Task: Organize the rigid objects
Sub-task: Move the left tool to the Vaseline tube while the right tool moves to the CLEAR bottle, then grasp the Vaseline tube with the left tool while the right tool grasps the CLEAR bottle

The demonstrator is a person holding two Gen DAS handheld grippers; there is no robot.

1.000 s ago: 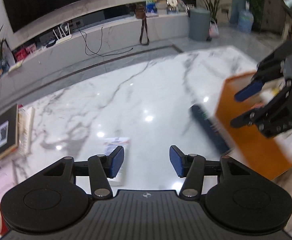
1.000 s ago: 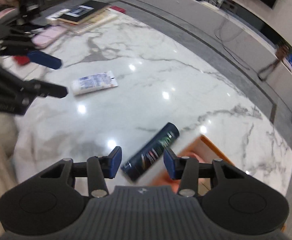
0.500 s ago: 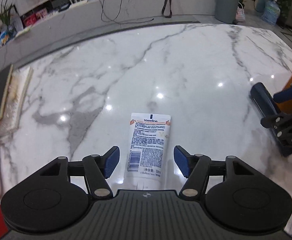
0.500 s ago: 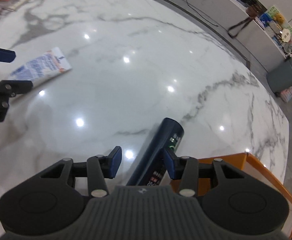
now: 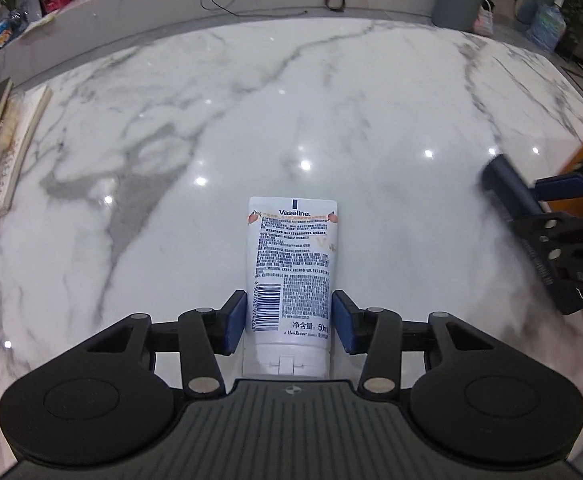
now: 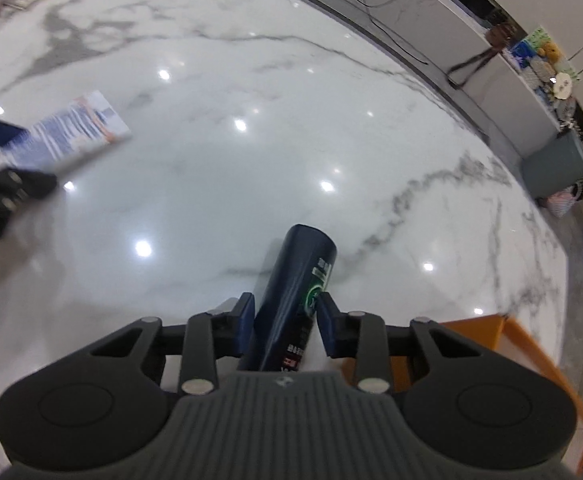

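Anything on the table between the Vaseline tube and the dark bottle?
Nothing: in the left wrist view, only bare marble lies between the tube and the bottle.

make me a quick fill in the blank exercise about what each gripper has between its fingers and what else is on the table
1. The white tube between the left gripper fingers bears the brand name ____.
2. The right gripper is closing around a dark ____ bottle lying on the marble table.
3. The box at the table's edge beside that bottle is ____ in colour.
4. At the far left edge in the left wrist view lies a stack of ____.

Missing words: Vaseline; blue; orange; books
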